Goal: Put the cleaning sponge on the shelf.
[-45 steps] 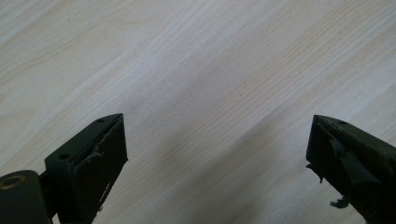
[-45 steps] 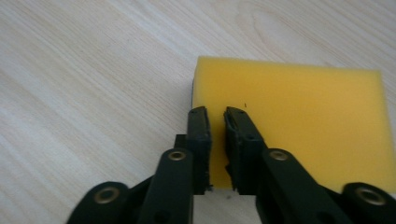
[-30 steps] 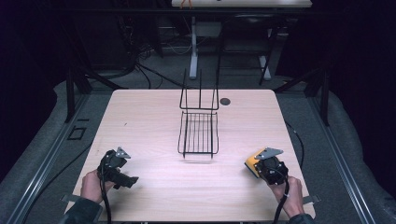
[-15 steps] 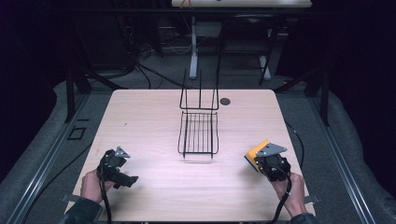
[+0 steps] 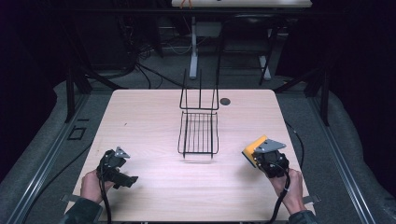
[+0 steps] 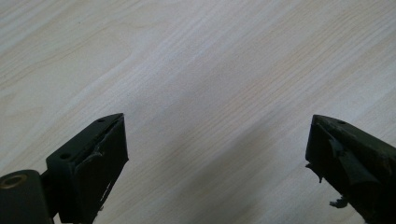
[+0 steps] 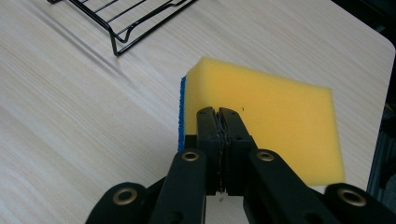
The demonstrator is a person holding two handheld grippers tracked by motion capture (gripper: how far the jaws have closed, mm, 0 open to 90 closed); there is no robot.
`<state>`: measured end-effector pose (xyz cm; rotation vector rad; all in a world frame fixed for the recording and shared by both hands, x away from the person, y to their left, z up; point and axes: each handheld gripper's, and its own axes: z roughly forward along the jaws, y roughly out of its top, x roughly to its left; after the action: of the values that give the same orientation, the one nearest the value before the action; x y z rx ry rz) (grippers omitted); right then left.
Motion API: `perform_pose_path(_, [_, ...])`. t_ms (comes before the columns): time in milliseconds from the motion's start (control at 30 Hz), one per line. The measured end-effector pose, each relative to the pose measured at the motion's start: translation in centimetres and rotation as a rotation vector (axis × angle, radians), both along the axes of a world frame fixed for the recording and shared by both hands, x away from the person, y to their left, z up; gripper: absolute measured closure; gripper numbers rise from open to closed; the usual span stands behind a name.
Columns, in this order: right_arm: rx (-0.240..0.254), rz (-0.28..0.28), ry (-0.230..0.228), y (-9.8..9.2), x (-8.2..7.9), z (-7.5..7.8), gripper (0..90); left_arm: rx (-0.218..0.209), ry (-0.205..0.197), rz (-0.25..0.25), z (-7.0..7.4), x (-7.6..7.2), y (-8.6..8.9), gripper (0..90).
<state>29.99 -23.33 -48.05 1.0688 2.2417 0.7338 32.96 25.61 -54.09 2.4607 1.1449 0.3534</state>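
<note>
Just beyond the closed right tool [image 7: 219,112], the yellow sponge [image 7: 271,116] lies.

The worktop [image 5: 149,121] was pale wood-grain laminate with a smooth, matt finish. The sponge [image 7: 261,116] was porous yellow foam backed by a rough blue scouring layer. The rack [image 5: 198,133] was thin black coated wire, and the right claw [image 7: 219,116] matt black plastic.
</note>
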Motion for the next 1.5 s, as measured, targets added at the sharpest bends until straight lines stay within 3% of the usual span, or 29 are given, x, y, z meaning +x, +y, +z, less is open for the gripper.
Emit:
perform_pose_path(700, [0.015, 0.028, -0.042, 1.3, 1.0, 1.6, 88.5, -0.001, 0.002, 0.0, 0.0, 0.0, 0.0, 5.8])
perform_pose_path(1500, [0.026, 0.091, -0.068, 4.3, 2.3, 2.6, 88.5, 0.0, 0.003, -0.002, 0.0, 0.0, 0.0, 5.8])
